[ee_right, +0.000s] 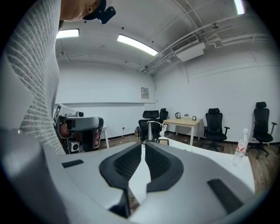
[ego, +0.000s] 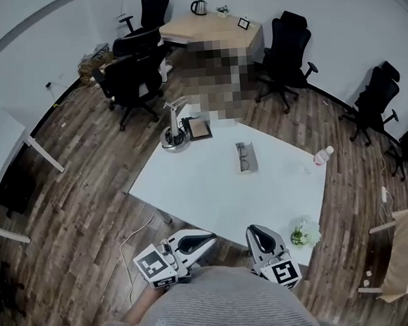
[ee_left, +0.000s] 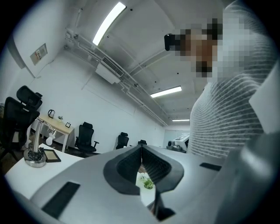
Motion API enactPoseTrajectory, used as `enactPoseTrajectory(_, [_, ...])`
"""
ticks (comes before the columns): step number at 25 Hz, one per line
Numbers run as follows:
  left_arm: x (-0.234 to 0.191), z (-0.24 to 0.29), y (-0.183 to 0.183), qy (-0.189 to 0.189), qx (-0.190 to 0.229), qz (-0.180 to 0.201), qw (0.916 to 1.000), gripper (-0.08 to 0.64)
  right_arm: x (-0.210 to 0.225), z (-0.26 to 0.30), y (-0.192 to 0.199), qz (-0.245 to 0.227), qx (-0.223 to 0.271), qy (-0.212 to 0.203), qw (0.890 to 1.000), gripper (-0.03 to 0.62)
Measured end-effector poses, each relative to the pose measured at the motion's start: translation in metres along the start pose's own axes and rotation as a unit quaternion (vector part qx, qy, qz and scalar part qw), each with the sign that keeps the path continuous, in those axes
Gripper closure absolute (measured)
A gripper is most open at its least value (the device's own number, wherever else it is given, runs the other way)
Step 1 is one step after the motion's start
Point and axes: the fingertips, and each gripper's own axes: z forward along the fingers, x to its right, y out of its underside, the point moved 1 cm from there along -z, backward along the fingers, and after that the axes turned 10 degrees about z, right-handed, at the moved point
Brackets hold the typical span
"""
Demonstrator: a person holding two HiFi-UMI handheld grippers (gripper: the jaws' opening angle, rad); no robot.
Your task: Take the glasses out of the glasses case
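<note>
1. A white table [ego: 206, 187] is standing in the middle of a wooden floor. Black office chairs [ego: 131, 80] are placed beyond its far side.
2. The left gripper [ego: 211, 240] is being held at the near edge of the table, close to the person's body. In the left gripper view its jaws [ee_left: 141, 146] are being pressed together at the tips, with nothing clamped between them.
3. The right gripper [ego: 253, 229] is being held just right of the left one, also at the near edge. Its jaws [ee_right: 143, 144] are likewise being kept clenched on nothing, with only a thin slit between them.
4. A desk lamp [ego: 174, 129] is standing at the far left corner of the table, and a small frame [ego: 200, 129] is lying just right of it.
5. The glasses case [ego: 251, 158] is lying open near the middle of the table, well apart from both grippers. The dark glasses [ego: 241, 157] are resting inside it.
6. A clear bottle [ego: 323, 156] is lying at the right edge of the table.
7. A small green plant [ego: 305, 234] is sitting at the near right corner, near the right gripper.
</note>
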Motion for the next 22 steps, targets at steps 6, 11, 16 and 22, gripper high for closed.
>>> enactPoseTrajectory(6, [-0.067,-0.017,-0.011,0.018,0.003,0.015,0.9997,0.546,-0.002,0.062,-0.030,-0.009,0.016,0.034,0.999,0.575])
enactPoseTrajectory(11, [-0.103,-0.019,-0.010,0.062,0.000,0.017,0.9979,0.546,0.001,0.095,-0.038,-0.010,0.016,0.068,0.998,0.575])
enactPoseTrajectory(16, [-0.133,-0.017,-0.012,0.102,-0.006,0.010,0.9947,0.546,0.003,0.123,-0.050,-0.001,0.018,0.095,0.995,0.575])
enactPoseTrajectory(22, [-0.157,0.002,-0.013,0.145,-0.003,0.010,0.9894,0.546,0.029,0.117,-0.054,-0.037,0.004,0.091,0.995,0.575])
